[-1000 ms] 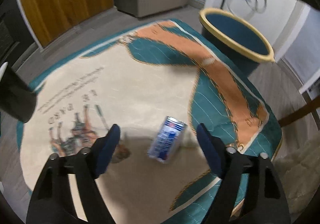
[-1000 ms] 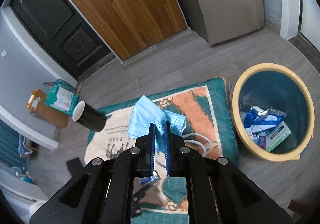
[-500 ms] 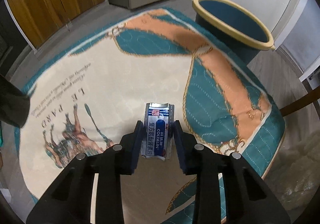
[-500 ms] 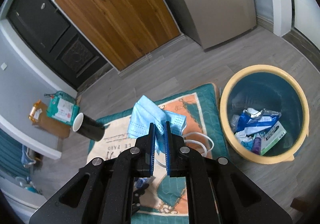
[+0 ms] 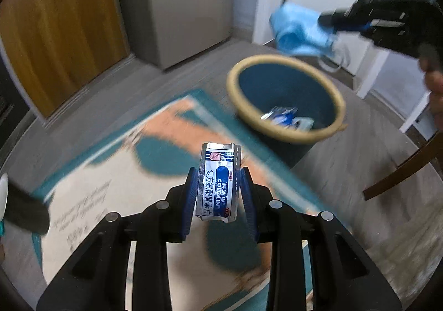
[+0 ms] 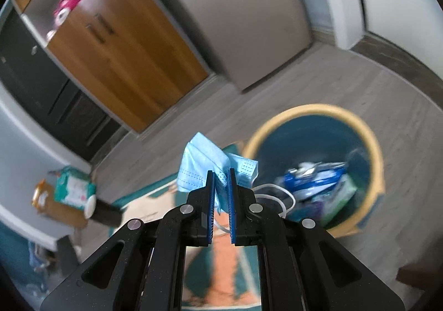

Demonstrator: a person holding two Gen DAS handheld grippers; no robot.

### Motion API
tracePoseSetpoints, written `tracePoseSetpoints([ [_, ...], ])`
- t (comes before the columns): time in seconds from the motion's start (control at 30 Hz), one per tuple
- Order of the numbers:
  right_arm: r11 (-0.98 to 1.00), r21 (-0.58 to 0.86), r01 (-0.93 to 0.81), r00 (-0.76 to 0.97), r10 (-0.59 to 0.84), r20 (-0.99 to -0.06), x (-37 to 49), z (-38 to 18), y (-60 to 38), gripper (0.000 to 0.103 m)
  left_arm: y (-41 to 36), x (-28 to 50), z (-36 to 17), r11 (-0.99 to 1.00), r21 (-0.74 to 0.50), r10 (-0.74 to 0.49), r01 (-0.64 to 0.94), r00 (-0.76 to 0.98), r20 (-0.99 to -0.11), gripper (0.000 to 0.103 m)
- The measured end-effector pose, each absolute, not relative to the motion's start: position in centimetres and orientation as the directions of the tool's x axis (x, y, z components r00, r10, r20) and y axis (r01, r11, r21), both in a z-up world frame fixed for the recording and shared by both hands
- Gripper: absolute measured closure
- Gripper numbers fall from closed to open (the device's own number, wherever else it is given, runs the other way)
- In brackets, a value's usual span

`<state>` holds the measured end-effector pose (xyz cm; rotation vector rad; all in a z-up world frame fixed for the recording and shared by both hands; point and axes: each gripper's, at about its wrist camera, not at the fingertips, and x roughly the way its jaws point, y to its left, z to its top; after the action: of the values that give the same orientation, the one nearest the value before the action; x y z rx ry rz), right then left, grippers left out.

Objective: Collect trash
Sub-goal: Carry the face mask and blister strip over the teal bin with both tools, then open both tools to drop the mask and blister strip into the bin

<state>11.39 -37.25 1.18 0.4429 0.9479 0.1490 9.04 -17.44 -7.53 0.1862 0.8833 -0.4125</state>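
Both grippers have swung toward the trash bin [image 5: 285, 94]: left gripper [image 5: 218, 194] now clamped on the lifted medicine sachet [image 5: 218, 183], right gripper [image 6: 221, 200] pinching the blue face mask [image 6: 210, 164] near the rim. Best to carry each fully over the opening before letting go; the sachet hangs above the rug [image 5: 116, 172], left and short of the bin.

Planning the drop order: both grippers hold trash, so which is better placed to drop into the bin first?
Right. In the left view the right gripper holds the mask near the bin; the left gripper holds its packet over the rug.

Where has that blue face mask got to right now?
The blue face mask hangs pinched in the right tongs, up in the air just left of the yellow-rimmed trash bin in the right wrist view, above the rug's edge.
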Motion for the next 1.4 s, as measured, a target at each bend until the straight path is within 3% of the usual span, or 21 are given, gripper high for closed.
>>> tracePoseSetpoints([
  [0.3, 0.909, 0.35, 0.226, 0.496, 0.201, -0.844, 12.7, -4.4, -44.0, 0.093, -26.2, 13.6, -7.3, 0.843, -0.063, -0.393, 0.534, 0.532, -0.75, 0.072],
  [0.57, 0.865, 0.41, 0.288, 0.522, 0.217, -0.825, 13.7, -6.1, -46.2, 0.093, -31.3, 17.9, -9.5, 0.827, -0.069, -0.412, 0.558, 0.518, -0.749, 0.072],
  [0.6, 0.865, 0.417, 0.281, 0.534, 0.22, -0.816, 13.8, -6.0, -46.2, 0.091, -31.6, 18.2, -9.5, 0.826, -0.06, -0.412, 0.561, 0.528, -0.743, 0.067],
  [0.63, 0.866, 0.418, 0.274, 0.539, 0.223, -0.813, 13.8, -5.9, -46.2, 0.084, -31.8, 18.1, -9.6, 0.826, -0.054, -0.41, 0.562, 0.531, -0.741, 0.05],
  [0.7, 0.872, 0.414, 0.26, 0.541, 0.223, -0.811, 13.8, -5.9, -46.1, 0.074, -31.6, 18.1, -9.7, 0.83, -0.039, -0.401, 0.556, 0.547, -0.735, 0.035],
  [0.73, 0.875, 0.411, 0.258, 0.541, 0.222, -0.811, 14.1, -5.9, -45.9, 0.07, -31.4, 18.0, -9.7, 0.83, -0.043, -0.405, 0.556, 0.549, -0.731, 0.035],
  [0.9, 0.869, 0.417, 0.267, 0.55, 0.218, -0.806, 13.7, -5.1, -45.8, 0.069, -29.5, 17.0, -8.3, 0.841, -0.064, -0.405, 0.538, 0.547, -0.732, 0.035],
  [1.27, 0.889, 0.428, 0.166, 0.602, 0.253, -0.758, 7.7, 1.2, -42.7, 0.069, -23.1, 10.0, 1.3, 0.864, -0.078, -0.421, 0.497, 0.629, -0.653, 0.031],
  [1.4, 0.904, 0.403, 0.144, 0.627, 0.232, -0.744, 4.4, 3.1, -41.3, 0.056, -20.9, 7.0, 2.8, 0.876, -0.101, -0.422, 0.472, 0.649, -0.633, 0.02],
])
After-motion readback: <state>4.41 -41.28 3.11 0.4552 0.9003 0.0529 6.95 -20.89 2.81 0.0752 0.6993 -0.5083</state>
